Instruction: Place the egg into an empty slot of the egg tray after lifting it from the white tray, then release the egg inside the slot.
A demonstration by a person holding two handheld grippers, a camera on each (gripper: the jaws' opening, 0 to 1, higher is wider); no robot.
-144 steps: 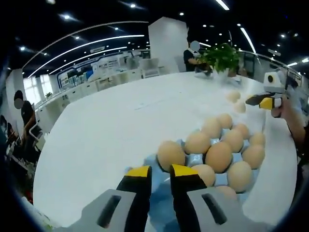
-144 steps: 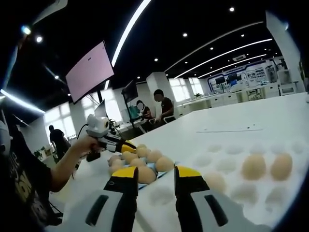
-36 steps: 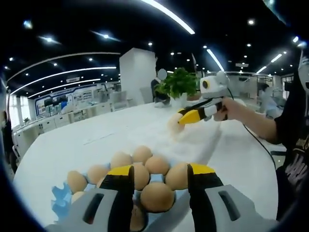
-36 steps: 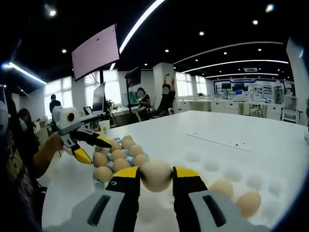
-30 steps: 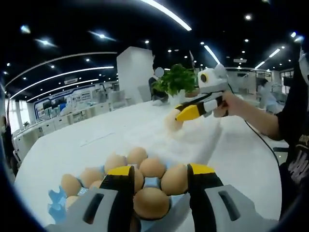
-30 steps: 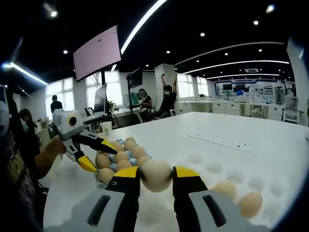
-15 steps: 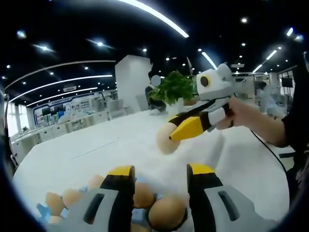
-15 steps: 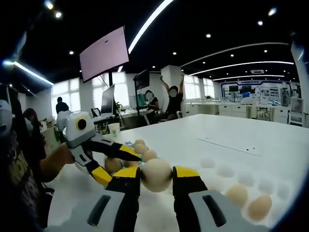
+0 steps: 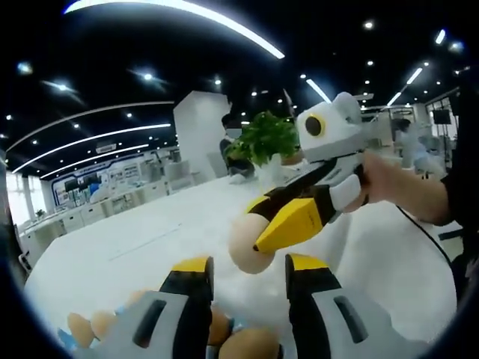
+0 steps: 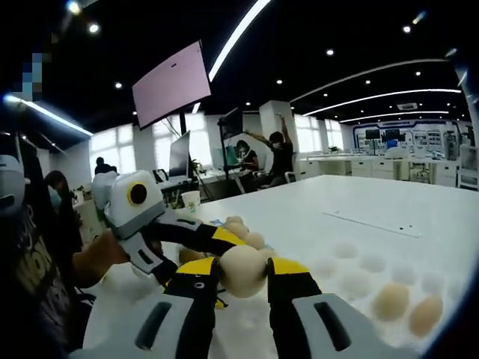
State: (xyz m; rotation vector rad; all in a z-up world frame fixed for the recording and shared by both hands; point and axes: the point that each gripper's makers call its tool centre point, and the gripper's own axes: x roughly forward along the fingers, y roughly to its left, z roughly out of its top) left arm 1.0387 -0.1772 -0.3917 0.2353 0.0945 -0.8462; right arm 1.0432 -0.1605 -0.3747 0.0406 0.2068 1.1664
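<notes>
Right gripper (image 10: pixel 241 275): 4.8 s ago we saw its jaws apart over the white tray (image 10: pixel 389 280); now they clamp the egg (image 10: pixel 241 271).
Egg: lifted off the white tray and carried across, now just beside the left gripper (image 10: pixel 217 238) over the egg tray.
Left gripper (image 9: pixel 243 269): its jaws were nearly together 4.8 s ago; now we see them spread.

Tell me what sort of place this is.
Probably an open-plan office or lab: a long white table, a hanging screen, strip ceiling lights and people at desks behind.
</notes>
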